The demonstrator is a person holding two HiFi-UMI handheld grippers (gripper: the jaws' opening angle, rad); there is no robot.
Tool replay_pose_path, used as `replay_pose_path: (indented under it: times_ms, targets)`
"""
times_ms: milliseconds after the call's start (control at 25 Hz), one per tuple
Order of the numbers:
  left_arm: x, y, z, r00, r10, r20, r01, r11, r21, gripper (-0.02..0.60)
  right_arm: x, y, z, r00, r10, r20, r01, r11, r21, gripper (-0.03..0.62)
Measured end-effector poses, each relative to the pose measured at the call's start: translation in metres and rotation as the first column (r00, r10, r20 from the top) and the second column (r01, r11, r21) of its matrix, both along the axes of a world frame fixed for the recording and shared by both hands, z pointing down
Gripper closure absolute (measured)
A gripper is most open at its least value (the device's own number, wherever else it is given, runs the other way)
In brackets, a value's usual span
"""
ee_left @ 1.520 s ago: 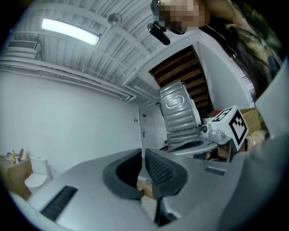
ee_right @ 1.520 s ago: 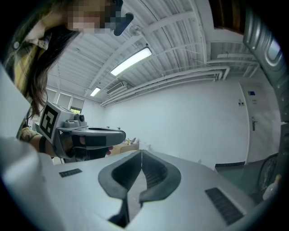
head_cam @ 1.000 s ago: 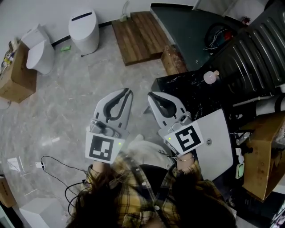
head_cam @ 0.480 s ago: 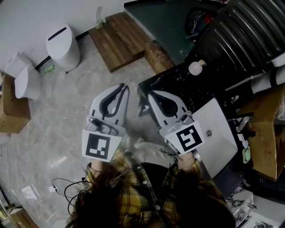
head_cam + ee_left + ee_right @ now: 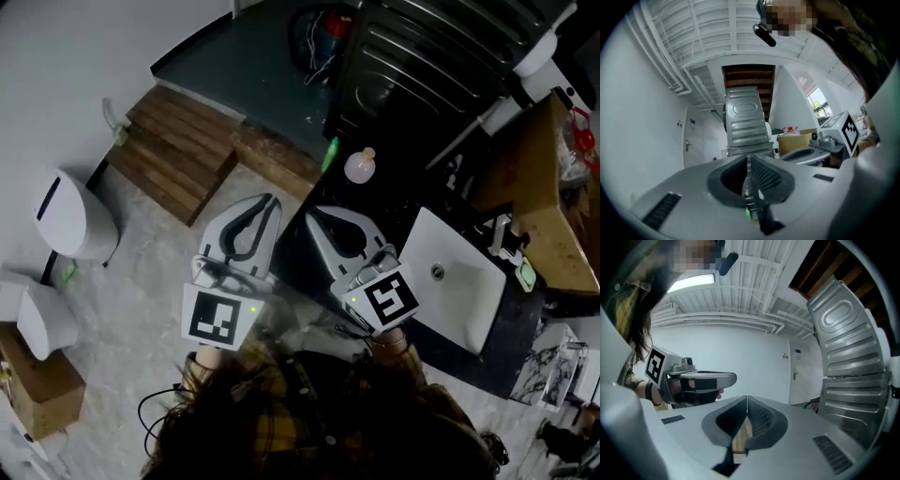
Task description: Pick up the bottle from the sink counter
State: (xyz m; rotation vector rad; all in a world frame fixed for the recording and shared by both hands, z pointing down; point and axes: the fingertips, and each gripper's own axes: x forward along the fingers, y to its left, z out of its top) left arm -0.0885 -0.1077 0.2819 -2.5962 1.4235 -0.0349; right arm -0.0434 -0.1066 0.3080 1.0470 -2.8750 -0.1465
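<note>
Standing on the black sink counter (image 5: 394,211), near the far corner of the white basin (image 5: 469,291), the bottle (image 5: 359,167) is a pale, round-bodied thing with a small cap. It is seen almost from above, so its long axis appears to run upright, cap on top. The right gripper (image 5: 315,212) is the nearer one. Its tip sits at the counter's near edge, with the bottle ahead of it and a little to the right in the head view, apart and not touching. The left gripper (image 5: 271,199) hangs farther left over the floor (image 5: 141,309), well clear of the counter. Both sets of jaws are pressed together with nothing between them, and neither gripper view shows the bottle. The reach looks like the right gripper's job: swing its nose rightward, spread the jaws, and come in from the side across the upright body below the cap.
</note>
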Motion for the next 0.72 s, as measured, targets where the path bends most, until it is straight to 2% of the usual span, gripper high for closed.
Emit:
replay_pose_path:
  times_ms: [120, 240, 440, 720]
  targets:
    - [0.008, -0.039, -0.001, 0.993, 0.120, 0.002, -0.120, 0.993, -0.011, 0.546, 0.001, -0.035, -0.006, 0.995, 0.101, 0.002, -0.101, 0.995, 0.011, 0.577]
    - [0.022, -0.068, -0.001, 0.969, 0.245, -0.003, -0.245, 0.969, -0.016, 0.546, 0.011, -0.060, -0.008, 0.975, 0.221, 0.004, -0.221, 0.975, 0.009, 0.577]
    - [0.049, -0.097, 0.009, 0.905, 0.424, -0.022, -0.425, 0.904, -0.043, 0.546, 0.038, -0.085, -0.002, 0.913, 0.409, 0.000, -0.409, 0.913, 0.001, 0.577]
    - [0.073, -0.108, 0.013, 0.815, 0.579, -0.020, -0.579, 0.813, -0.071, 0.546, 0.064, -0.086, -0.002, 0.814, 0.581, -0.011, -0.581, 0.814, -0.023, 0.577]
